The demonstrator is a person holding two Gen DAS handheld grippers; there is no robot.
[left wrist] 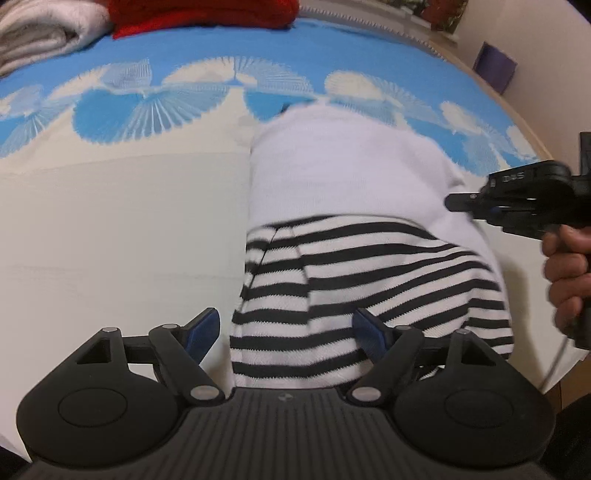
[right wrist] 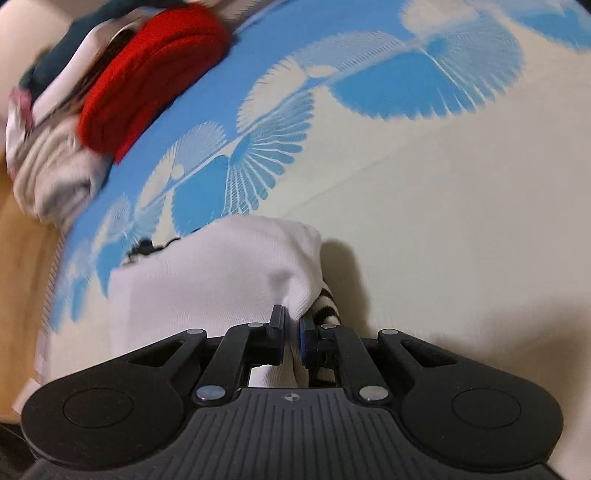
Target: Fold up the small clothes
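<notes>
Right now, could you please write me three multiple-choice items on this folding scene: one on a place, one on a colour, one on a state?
1. Where does the red folded cloth lie?
A. at the far edge of the bedspread
B. under the left gripper
C. on the floor

2. What colours are the garment's stripes?
A. red and blue
B. black and white
C. green and yellow

3. How is the right gripper?
A. wide open
B. out of view
C. shut on the garment's white fabric

Key: A, it sits beyond the blue pattern; B, dark bands on white; C, fabric is pinched between its fingers.
</notes>
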